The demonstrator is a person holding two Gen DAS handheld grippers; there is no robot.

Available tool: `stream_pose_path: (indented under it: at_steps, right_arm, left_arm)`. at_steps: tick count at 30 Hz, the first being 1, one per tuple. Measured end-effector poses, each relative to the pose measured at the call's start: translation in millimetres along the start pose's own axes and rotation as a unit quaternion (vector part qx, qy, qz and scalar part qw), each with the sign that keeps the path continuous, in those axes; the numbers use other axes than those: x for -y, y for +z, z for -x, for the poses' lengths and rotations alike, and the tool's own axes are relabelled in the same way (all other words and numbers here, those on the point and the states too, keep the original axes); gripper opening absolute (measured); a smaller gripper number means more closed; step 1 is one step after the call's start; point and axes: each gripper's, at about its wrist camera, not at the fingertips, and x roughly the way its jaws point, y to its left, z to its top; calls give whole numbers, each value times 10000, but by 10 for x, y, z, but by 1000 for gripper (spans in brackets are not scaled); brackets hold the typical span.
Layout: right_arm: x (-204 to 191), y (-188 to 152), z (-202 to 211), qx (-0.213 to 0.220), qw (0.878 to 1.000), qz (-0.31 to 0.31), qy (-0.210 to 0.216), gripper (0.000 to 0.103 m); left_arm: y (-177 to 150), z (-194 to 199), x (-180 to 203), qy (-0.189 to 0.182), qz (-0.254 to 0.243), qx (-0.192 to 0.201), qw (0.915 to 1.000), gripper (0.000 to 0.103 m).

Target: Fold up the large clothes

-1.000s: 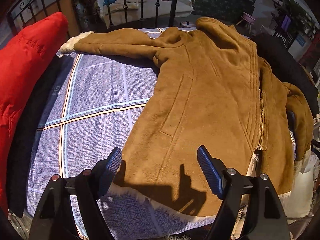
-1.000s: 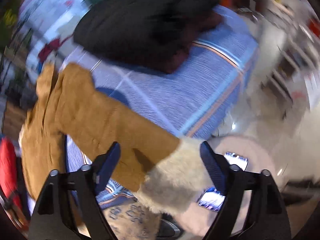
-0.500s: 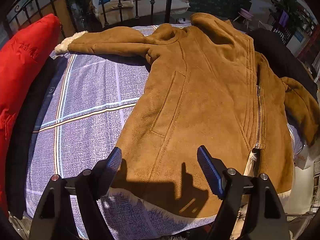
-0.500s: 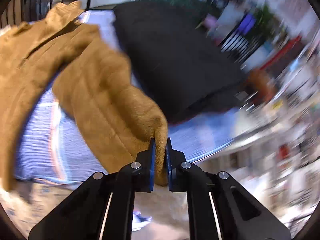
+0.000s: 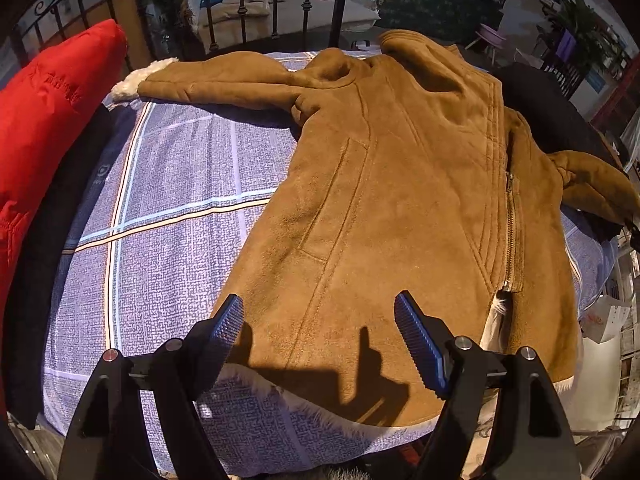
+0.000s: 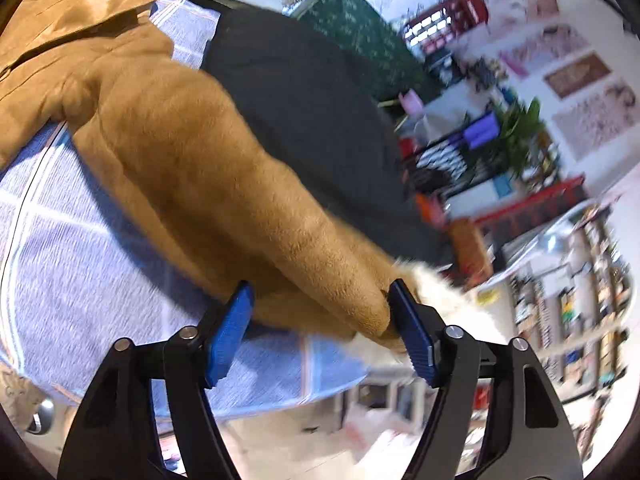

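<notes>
Tan coat (image 5: 400, 200) spread flat ahead of left gripper (image 5: 320, 340), jaws wide, holding nothing. Right gripper (image 6: 320, 328) opening, sleeve (image 6: 240, 200) loose between pads.

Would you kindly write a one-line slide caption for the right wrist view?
Right tongs opening around the brown coat's sleeve, which lies across the checked bedspread beside a black garment.
</notes>
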Motion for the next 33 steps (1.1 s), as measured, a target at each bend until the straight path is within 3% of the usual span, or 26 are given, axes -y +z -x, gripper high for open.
stream_pose_path:
  at_steps: [4,7,8,13,15,18,22,25,26,28,29,32,33]
  right_arm:
    - [-68,-242,262,191,9997,-137,-4,72]
    - [160,-396,384,312,9961,-809,172,85]
    - [254,-405,394,343,9931,-1087,280,85]
    - [802,-582,327,235,9575,-2704,971,85]
    - [998,-728,278,189,9341,-3356,1202,85]
    - [1365,-935,192,290,8880,-4347,1473,85]
    - [1539,-1061,4,127,8790,-4486,1609,85]
    - [1596,-1081,-115,463,8596,-4575,2227,85]
    - [1586,-1081,-159,478,8605,-4533,2274,85]
    - [1538,-997,-321,321,8819,-4273,1966,85]
    - [1513,-947,-377,358,8864,-4179,1959,85]
    - [1379,-772,-485,684,8987,-3768,2139,85]
    - [1294,-651,-498,770,9095,-3451,2187,85]
  left_arm:
    - [57,-35,-27,45,-33,-20,10000,76]
    - [132,-24,57,-17,-72,47,10000,76]
    - [152,-13,95,-56,-93,73,9999,76]
    - [156,10,294,-182,-276,121,9994,76]
    - [139,-14,332,-155,-355,74,9992,76]
    - [127,-22,328,-125,-366,42,9992,76]
    - [130,-17,280,-119,-267,53,9996,76]
    - [121,-29,281,-91,-265,25,9996,76]
    - [118,-32,288,-85,-275,15,9996,76]
    - [118,-23,305,-75,-303,23,9995,76]
    - [117,-11,317,-67,-329,37,9994,76]
    - [118,11,343,-11,-374,57,9993,76]
    - [119,14,344,-3,-361,53,9993,76]
